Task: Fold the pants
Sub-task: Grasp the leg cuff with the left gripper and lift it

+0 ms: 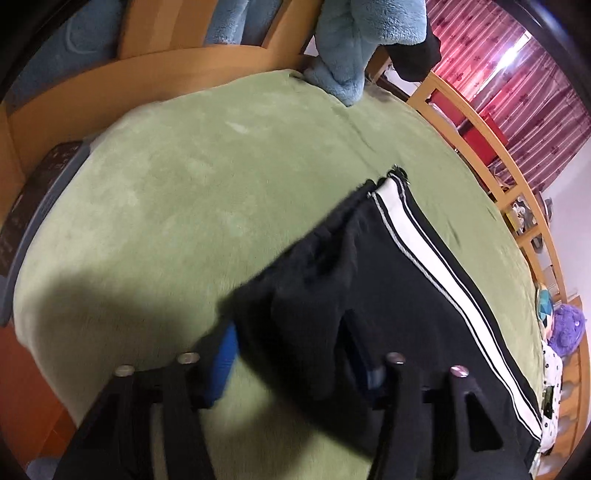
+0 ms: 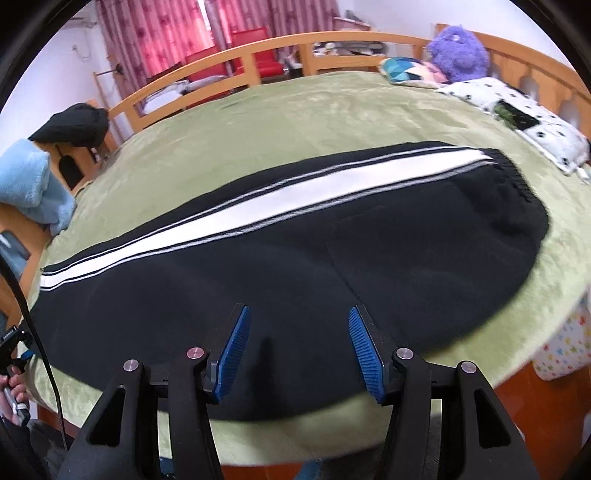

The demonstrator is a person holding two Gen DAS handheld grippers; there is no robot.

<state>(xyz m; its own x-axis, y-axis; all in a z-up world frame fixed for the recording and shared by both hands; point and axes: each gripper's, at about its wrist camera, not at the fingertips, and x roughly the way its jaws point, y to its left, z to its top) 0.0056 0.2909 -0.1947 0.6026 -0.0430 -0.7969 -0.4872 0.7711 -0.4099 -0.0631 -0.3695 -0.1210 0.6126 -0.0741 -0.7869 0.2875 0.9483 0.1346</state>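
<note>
Black pants [image 2: 295,258] with a white side stripe [image 2: 258,201] lie folded lengthwise on the green bed cover [image 2: 332,110], waistband to the right. My right gripper [image 2: 299,328] is open and empty, just above the near edge of the pants. In the left wrist view the pant legs' hem end [image 1: 369,266] lies across the green cover [image 1: 184,184]. My left gripper [image 1: 295,343] is open with its jaws wide apart; black cloth lies over its right finger and the blue left pad [image 1: 223,358] is bare.
A wooden bed rail [image 2: 221,66] runs round the bed. A light blue blanket [image 1: 343,48] hangs at the corner. A spotted white pillow [image 2: 524,118] and a purple plush toy [image 2: 458,48] lie at the head. Red curtains [image 2: 166,29] hang behind.
</note>
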